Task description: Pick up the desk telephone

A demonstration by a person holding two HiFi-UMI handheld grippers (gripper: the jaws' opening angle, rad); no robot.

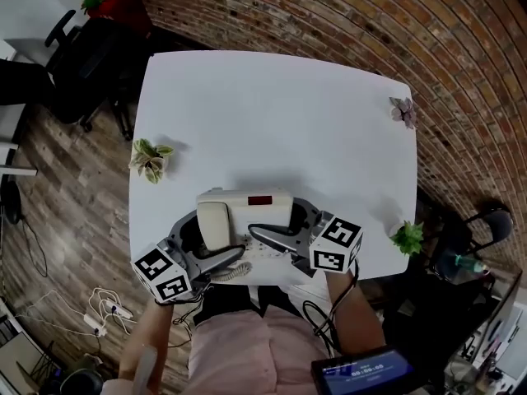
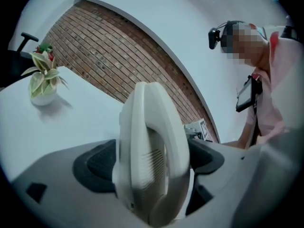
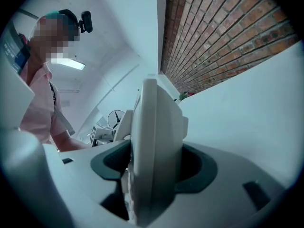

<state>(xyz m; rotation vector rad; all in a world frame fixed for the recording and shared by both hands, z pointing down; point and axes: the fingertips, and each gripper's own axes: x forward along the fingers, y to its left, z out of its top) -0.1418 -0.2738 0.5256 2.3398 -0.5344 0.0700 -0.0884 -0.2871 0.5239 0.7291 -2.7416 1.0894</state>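
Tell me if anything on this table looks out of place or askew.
Only the desk telephone: it sits right at the near edge of the table, with its coiled cord bunched at that edge.

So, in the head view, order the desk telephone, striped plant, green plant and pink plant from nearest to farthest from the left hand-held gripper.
1. desk telephone, between jaws of the left hand-held gripper.
2. striped plant, left edge.
3. green plant, right edge.
4. pink plant, far right corner.
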